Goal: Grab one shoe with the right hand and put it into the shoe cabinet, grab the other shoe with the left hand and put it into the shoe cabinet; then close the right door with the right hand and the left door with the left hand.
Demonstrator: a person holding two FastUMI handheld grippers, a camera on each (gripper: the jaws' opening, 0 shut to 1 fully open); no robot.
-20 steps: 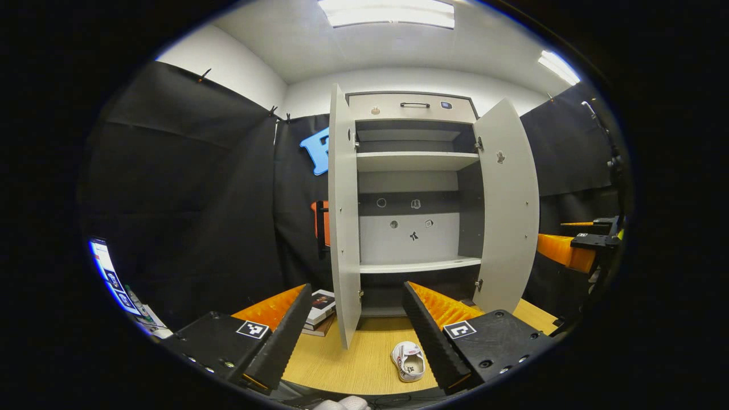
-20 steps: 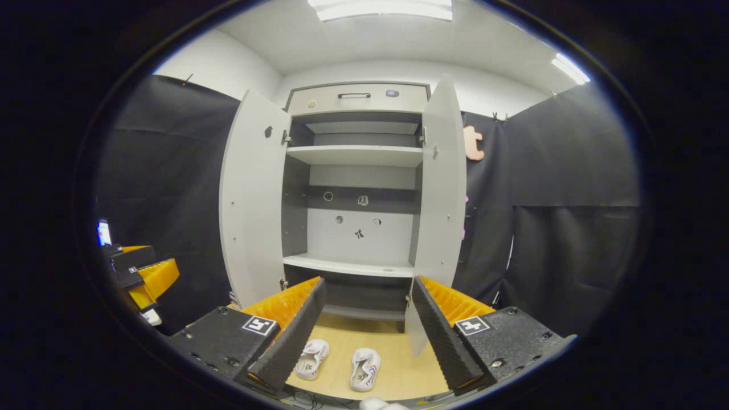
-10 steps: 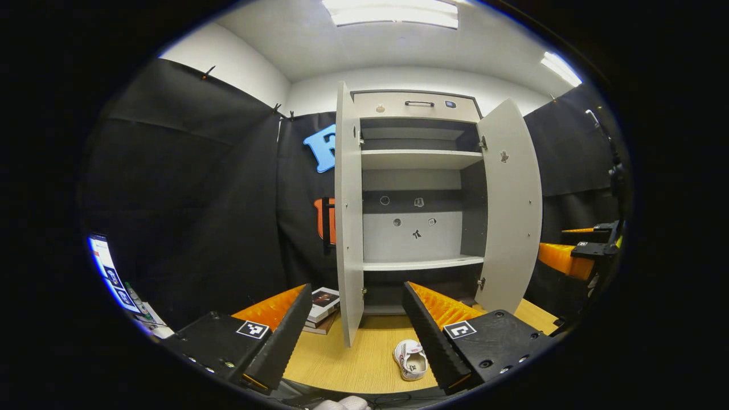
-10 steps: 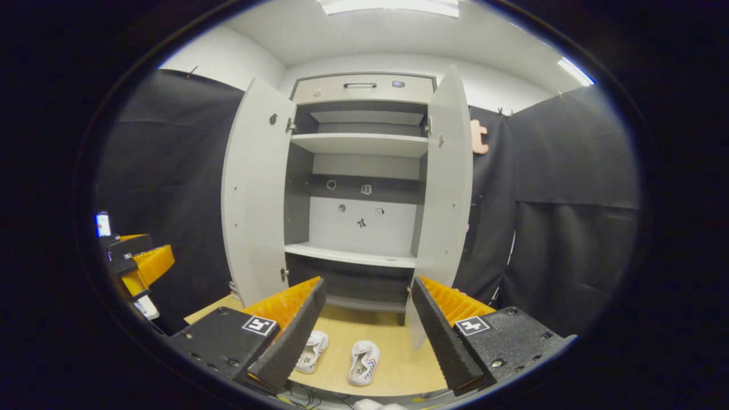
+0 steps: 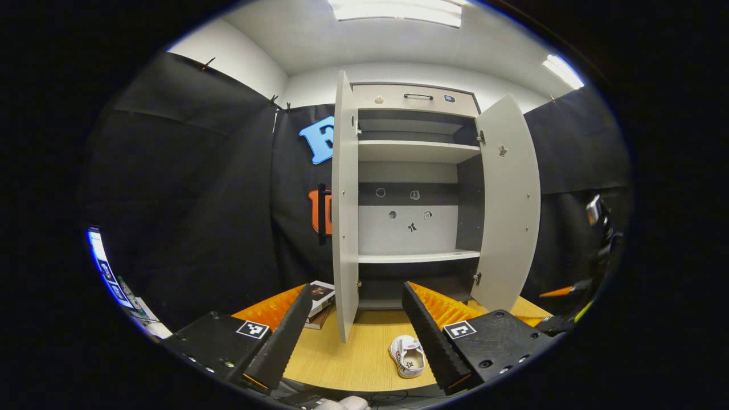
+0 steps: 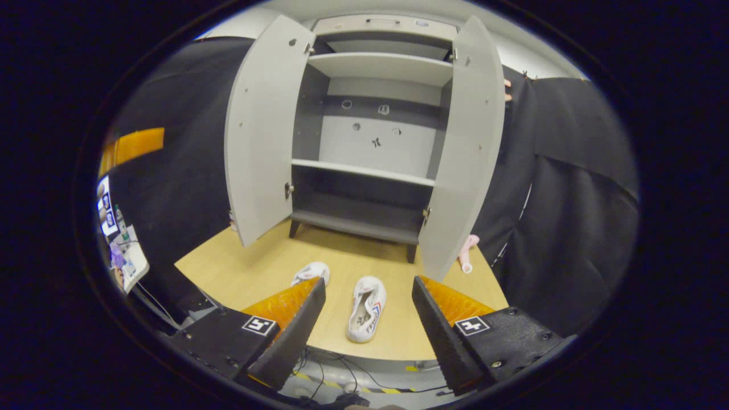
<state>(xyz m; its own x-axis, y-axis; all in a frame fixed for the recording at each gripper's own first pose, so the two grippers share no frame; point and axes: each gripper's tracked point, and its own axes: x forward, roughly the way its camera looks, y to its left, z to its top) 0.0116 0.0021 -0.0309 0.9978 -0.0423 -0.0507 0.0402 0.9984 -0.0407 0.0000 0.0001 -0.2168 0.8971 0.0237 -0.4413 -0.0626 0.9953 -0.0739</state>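
A: How is the right tool (image 6: 364,324) held?

B: Its fingers are spread wide and nothing is gripped. It is tipped down over the near edge of the desk (image 6: 250,267), and one white shoe (image 6: 365,308) is seen between its fingers, lying flat on the wood and touched by neither.

A: And the second shoe (image 6: 311,273)?

B: It lies just to the left of the first, partly hidden behind the left finger of that tool.

A: The left tool (image 5: 353,330)?

B: Likewise released, with nothing held. In the left gripper view it is pointed at the shoe cabinet (image 5: 413,171), and a white shoe (image 5: 408,356) is seen on the desk close against its right finger; contact cannot be judged there.

A: How does the cabinet stand?

B: At the back of the desk, with the left door (image 6: 259,125) and the right door (image 6: 464,148) both swung open. Its shelves are bare. A small stack of books (image 5: 319,296) is seen beside the left door, and something pink, perhaps a small toy (image 6: 467,252), lies by the right door.
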